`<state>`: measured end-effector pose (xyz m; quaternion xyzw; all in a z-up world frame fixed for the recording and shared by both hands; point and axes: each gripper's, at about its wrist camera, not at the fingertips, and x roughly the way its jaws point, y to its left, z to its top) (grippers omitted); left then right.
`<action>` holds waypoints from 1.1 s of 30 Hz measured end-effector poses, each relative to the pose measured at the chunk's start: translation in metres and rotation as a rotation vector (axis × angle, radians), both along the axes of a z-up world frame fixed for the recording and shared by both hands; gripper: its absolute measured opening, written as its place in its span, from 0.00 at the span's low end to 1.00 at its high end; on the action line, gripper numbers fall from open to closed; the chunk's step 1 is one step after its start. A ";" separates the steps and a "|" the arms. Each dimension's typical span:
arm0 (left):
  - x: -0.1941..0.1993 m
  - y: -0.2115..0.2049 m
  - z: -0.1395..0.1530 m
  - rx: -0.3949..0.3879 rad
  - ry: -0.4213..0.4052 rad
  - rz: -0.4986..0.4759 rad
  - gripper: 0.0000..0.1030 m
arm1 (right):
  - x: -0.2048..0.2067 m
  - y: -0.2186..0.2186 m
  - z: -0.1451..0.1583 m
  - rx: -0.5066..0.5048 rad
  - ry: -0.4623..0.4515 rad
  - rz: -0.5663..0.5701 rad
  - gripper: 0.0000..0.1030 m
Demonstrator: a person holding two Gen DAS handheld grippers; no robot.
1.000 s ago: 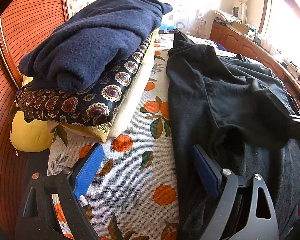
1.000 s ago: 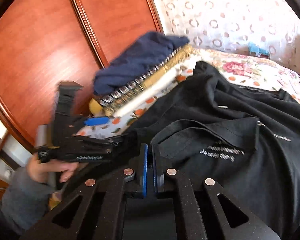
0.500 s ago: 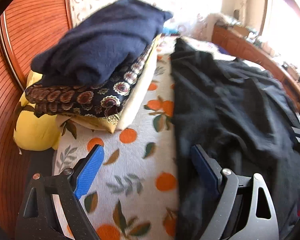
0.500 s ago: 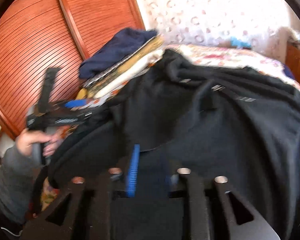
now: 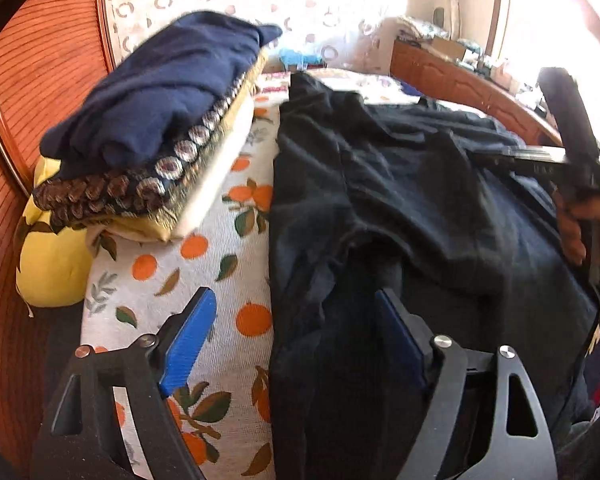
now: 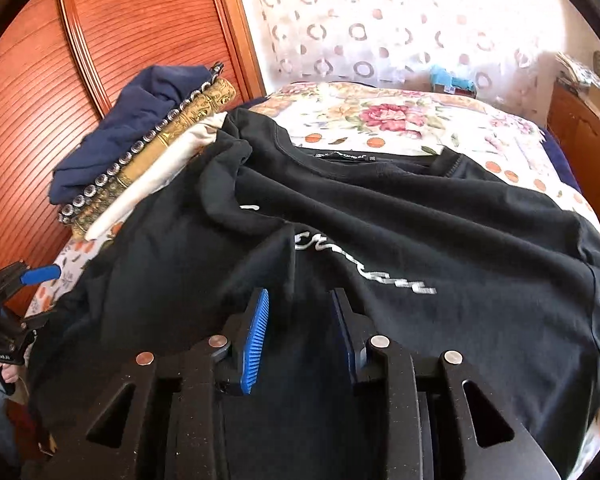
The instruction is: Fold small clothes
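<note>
Since the earlier frame the right gripper [image 6: 300,336] had let go of the black T-shirt [image 6: 380,240]: its jaws, pressed together then, had opened and now stood partly apart with nothing between them, the cloth lying just ahead of and under them. The left gripper [image 5: 292,340] had its jaws wide and had just closed a little, straddling the shirt's near edge without pinching it.

The risk, as I judged it, was a grab taking several layers of the bunched fabric at once, dragging the whole shirt askew toward the stack of folded clothes [image 5: 156,120] to the left of the left jaws.

The shirt lay rumpled across the bed [image 5: 228,280], collar away from the jaws, silver lettering half hidden by a fold.
</note>
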<state>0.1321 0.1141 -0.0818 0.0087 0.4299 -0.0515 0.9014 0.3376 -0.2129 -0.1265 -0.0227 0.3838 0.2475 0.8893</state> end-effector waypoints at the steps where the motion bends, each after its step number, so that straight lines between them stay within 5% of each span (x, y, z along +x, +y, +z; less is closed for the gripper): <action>1: 0.000 -0.001 -0.002 0.003 0.006 0.003 0.75 | 0.003 0.004 -0.001 0.008 0.006 0.016 0.31; 5: 0.001 0.003 -0.009 0.001 0.022 0.021 0.66 | 0.019 0.017 -0.009 -0.025 0.037 0.053 0.18; 7: 0.000 0.005 -0.009 0.010 0.011 0.033 0.49 | 0.022 0.021 -0.010 -0.049 0.033 0.063 0.04; 10: -0.002 0.011 -0.008 -0.016 0.001 0.034 0.32 | 0.011 0.007 0.010 0.006 -0.019 0.065 0.02; 15: -0.009 0.019 -0.008 -0.030 -0.012 0.045 0.18 | -0.011 -0.021 0.043 0.032 -0.083 0.038 0.02; 25: -0.031 0.032 -0.005 -0.022 -0.027 0.080 0.14 | -0.015 -0.025 0.026 -0.034 -0.035 0.024 0.03; 30: -0.043 0.026 0.015 -0.030 -0.078 0.051 0.14 | -0.040 -0.061 0.034 0.031 -0.059 -0.021 0.16; 33: -0.046 0.013 0.028 -0.020 -0.099 0.021 0.24 | -0.061 -0.079 0.032 0.031 -0.074 -0.047 0.31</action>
